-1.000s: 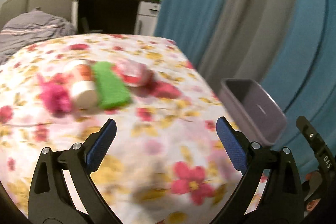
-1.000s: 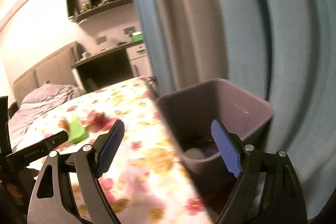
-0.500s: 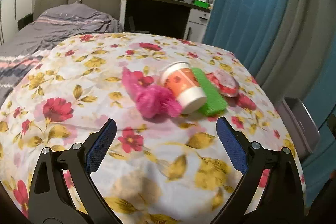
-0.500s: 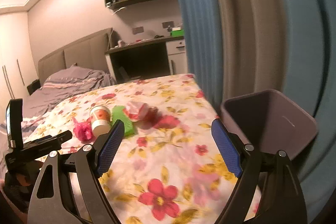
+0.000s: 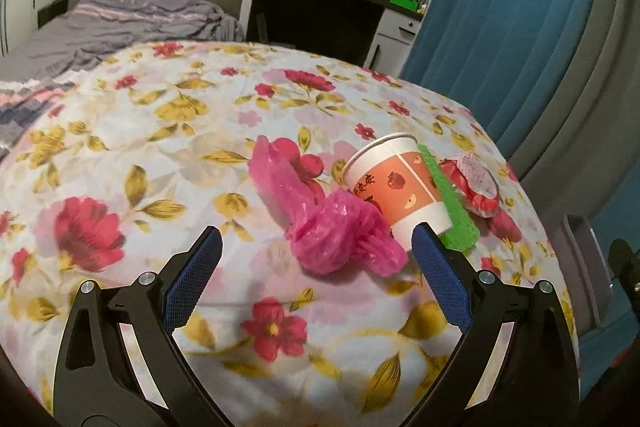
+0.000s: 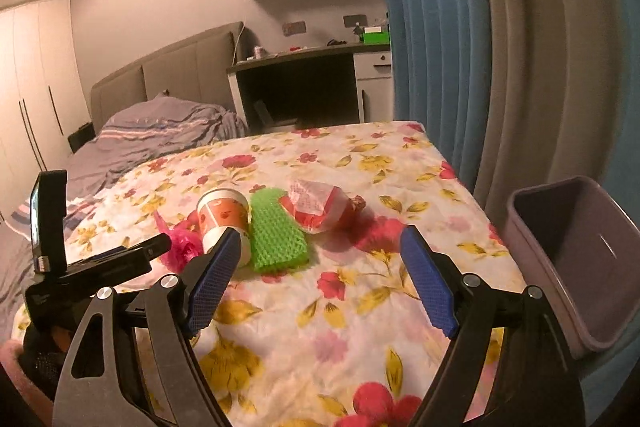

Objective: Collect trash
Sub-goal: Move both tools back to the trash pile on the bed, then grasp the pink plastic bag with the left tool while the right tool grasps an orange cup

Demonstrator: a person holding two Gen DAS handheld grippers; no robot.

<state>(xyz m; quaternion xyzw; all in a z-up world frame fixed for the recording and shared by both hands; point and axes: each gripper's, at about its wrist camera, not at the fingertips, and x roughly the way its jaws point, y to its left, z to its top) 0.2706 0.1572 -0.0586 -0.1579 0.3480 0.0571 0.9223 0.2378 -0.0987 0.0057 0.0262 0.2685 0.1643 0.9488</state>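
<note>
Both grippers' jaws gape wide, empty; the right gripper [image 6: 320, 263] partly hides the paper cup [image 6: 223, 223].

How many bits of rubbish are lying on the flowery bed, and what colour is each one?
Pink: 1, the crumpled plastic bag
Orange and white: 1, the paper cup
Green: 1, the foam net sleeve
Red and white: 1, the wrapper
Total: 4

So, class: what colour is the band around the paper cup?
Orange, printed with small fruit, on the white paper cup; clearest in the left wrist view.
</note>
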